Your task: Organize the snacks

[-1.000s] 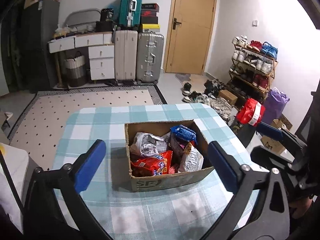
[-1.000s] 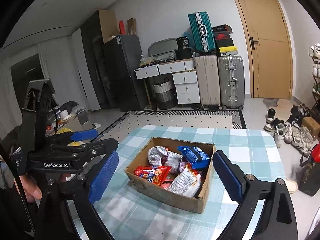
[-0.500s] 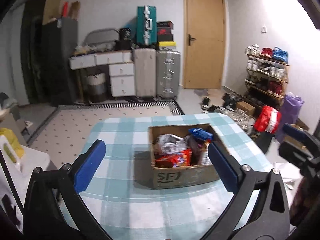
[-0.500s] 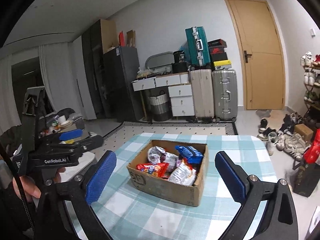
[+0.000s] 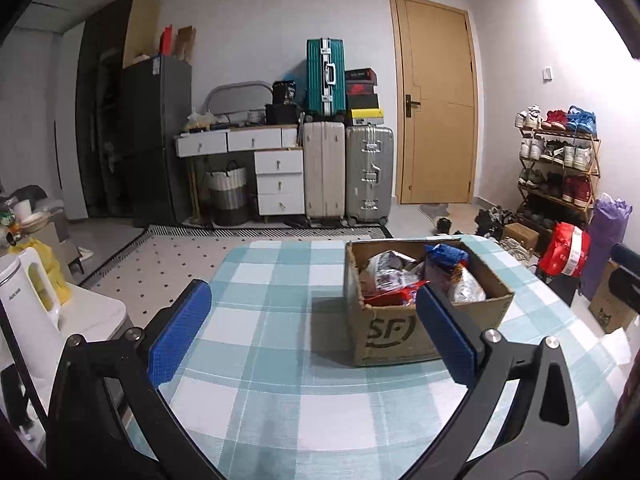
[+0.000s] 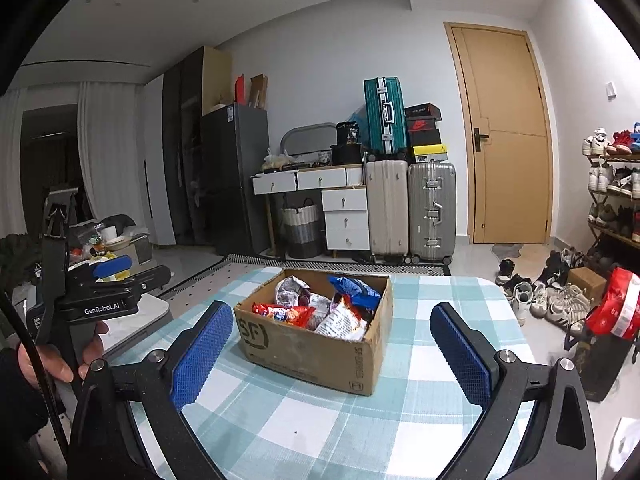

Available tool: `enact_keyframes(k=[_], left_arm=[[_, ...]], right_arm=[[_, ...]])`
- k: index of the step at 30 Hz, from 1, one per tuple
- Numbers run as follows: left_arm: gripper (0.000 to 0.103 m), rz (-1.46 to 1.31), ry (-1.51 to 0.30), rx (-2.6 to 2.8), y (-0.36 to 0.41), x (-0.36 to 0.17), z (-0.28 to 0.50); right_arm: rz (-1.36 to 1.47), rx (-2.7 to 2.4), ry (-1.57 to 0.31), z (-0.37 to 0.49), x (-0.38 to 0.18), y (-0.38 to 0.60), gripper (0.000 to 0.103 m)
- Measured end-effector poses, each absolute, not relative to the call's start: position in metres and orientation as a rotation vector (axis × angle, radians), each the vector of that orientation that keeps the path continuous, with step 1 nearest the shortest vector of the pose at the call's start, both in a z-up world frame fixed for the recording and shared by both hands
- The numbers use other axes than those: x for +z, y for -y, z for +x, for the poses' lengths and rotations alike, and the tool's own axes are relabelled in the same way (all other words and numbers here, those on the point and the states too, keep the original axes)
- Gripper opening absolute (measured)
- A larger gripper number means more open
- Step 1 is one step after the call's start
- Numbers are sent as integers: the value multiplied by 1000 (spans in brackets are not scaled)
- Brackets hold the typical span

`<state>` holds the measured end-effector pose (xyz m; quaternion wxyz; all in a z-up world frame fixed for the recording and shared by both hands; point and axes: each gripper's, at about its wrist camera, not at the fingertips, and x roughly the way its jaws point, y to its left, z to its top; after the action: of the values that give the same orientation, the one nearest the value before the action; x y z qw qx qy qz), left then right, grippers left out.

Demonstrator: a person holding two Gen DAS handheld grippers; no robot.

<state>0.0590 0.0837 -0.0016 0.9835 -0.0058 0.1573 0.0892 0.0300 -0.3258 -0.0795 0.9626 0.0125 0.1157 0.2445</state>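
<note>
Nearest: right gripper (image 6: 332, 350), 2 blue pads spread wide, nothing between them, held above the checked tablecloth (image 6: 360, 432). Left gripper (image 5: 312, 332), pads likewise spread wide and empty; its right pad overlaps the box's near corner in the left wrist view, though contact cannot be judged there. In the right wrist view that gripper shows at the far left, gripped by a hand (image 6: 60, 356).

Mid-table: 1 open cardboard box (image 6: 316, 344), marked "SF", standing on the cloth. Contents: snack packets in a loose heap, including 1 red packet (image 6: 284, 314), 1 blue packet (image 6: 354, 286), 1 silver packet (image 6: 294, 286) and 1 white-printed packet (image 6: 340, 320).

Beyond the table: patterned rug (image 5: 180, 256); white kettle (image 5: 24, 304) on a side surface at left.

Far wall: 3 suitcases (image 5: 348, 172), white drawers (image 5: 278, 186), wooden door (image 5: 436, 120), shoe rack (image 5: 560, 168).
</note>
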Motion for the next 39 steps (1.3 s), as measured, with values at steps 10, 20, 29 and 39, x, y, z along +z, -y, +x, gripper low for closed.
enact_keyframes(k=[10,20,29,39], left_arm=[[102,-17,-313,209,-91,-44,60],[102,7,-281,211,-94,-83,66],[102,-42,-309,193,-105,-99,77],[102,-39,-298,186,-108,-102,79]], right_arm=[[40,448,-290,45,-118,329,101],[16,392,-268,55,-144,330,101],[-36,397,-271,59,-164,324,101],[-54,388,-266,56,-166,321,103]])
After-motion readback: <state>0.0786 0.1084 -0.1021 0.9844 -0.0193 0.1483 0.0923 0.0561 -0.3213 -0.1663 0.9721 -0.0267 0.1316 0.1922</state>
